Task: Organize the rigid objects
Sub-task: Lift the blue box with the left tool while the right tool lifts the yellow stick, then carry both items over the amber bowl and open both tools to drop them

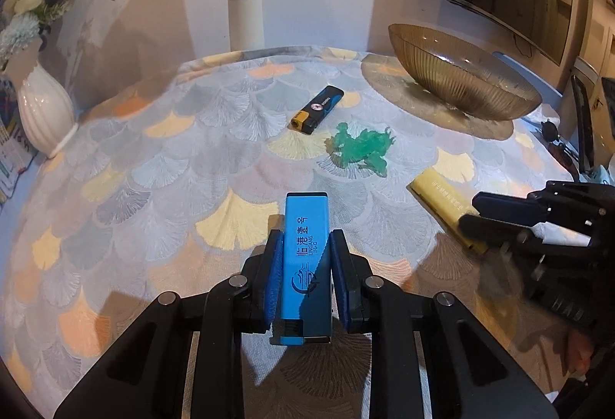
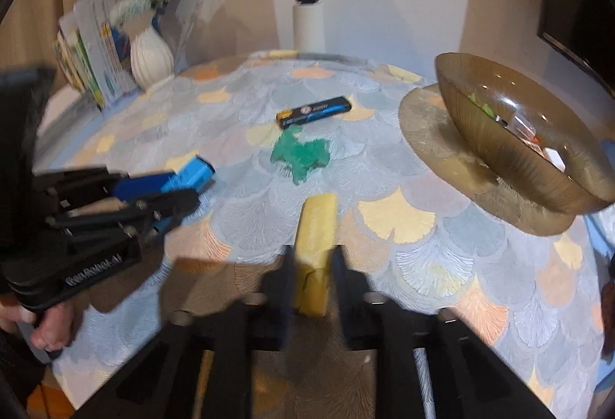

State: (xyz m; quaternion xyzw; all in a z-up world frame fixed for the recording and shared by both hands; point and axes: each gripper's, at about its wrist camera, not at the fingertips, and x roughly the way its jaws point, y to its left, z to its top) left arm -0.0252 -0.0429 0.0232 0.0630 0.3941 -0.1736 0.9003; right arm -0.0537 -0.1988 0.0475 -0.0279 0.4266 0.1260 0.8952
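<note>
Left gripper (image 1: 305,257) clamped on blue lighter (image 1: 305,265), long axis along the fingers. Right gripper (image 2: 311,278) pinching yellow lighter (image 2: 315,250), likewise lengthwise. Amber glass bowl (image 1: 461,84) far right on tablecloth (image 1: 153,169), nearer the right hand.

The right wrist view was smeared by motion: the green figurine (image 2: 301,155) was a shapeless patch, and the print on the black-and-blue lighter (image 2: 314,111) could not be read. The yellow lighter (image 2: 315,253) had soft outlines, its near end hidden between the fingers of the right hand-held gripper (image 2: 309,280). The contents of the glass bowl (image 2: 530,165) were too blurred to name. In the left wrist view, the blue lighter (image 1: 305,265) had its sides covered by the pads of the left hand-held gripper (image 1: 305,250). The books (image 1: 11,150) were cut off by the left edge.
</note>
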